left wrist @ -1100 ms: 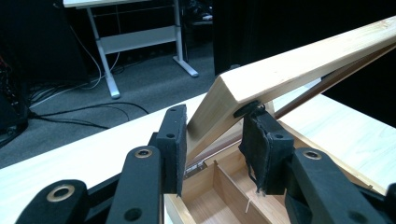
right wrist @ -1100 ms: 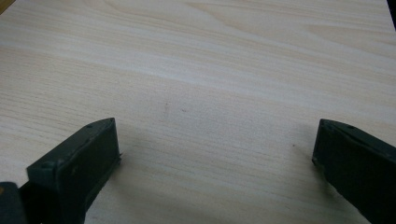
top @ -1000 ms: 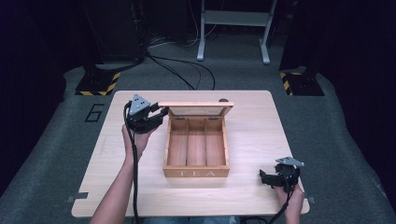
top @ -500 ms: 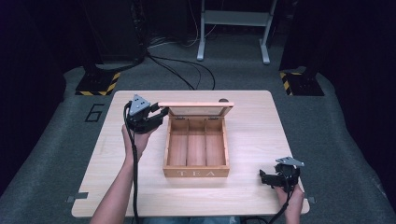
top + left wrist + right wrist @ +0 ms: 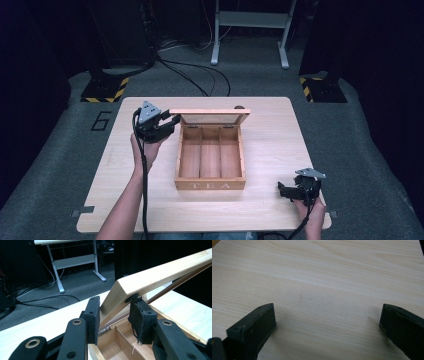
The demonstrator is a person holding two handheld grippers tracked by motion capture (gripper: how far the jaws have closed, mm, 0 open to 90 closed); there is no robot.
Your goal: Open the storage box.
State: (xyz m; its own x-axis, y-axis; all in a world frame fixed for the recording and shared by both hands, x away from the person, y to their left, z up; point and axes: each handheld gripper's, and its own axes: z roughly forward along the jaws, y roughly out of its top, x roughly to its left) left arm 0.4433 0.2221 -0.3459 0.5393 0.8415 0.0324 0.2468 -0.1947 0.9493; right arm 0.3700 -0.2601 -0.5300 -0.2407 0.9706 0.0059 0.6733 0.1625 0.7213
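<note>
Tea box (image 5: 210, 159) is set at the middle of the table (image 5: 270, 140), its lid (image 5: 210, 116) raised. At the lid's left corner the left gripper (image 5: 172, 121) is held, jaws parted around it without clamping. Right of the box's front, the right gripper (image 5: 283, 190) is held spread wide above bare wood.

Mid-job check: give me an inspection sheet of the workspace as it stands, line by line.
Surface: light wooden table, bare around the box.
Job's things: wooden tea box at table centre, three compartments with nothing seen inside; lid raised at the far side.
Clutter: a small dark object behind the lid, too small to identify.
Grippers: left gripper straddles the lid's corner, jaws apart, contact unclear; right gripper open over bare wood near the table's front right corner.
Cables: one trails from each gripper; more lie on the floor.
Surroundings: grey carpet, white stand legs, hazard-striped bases.
</note>
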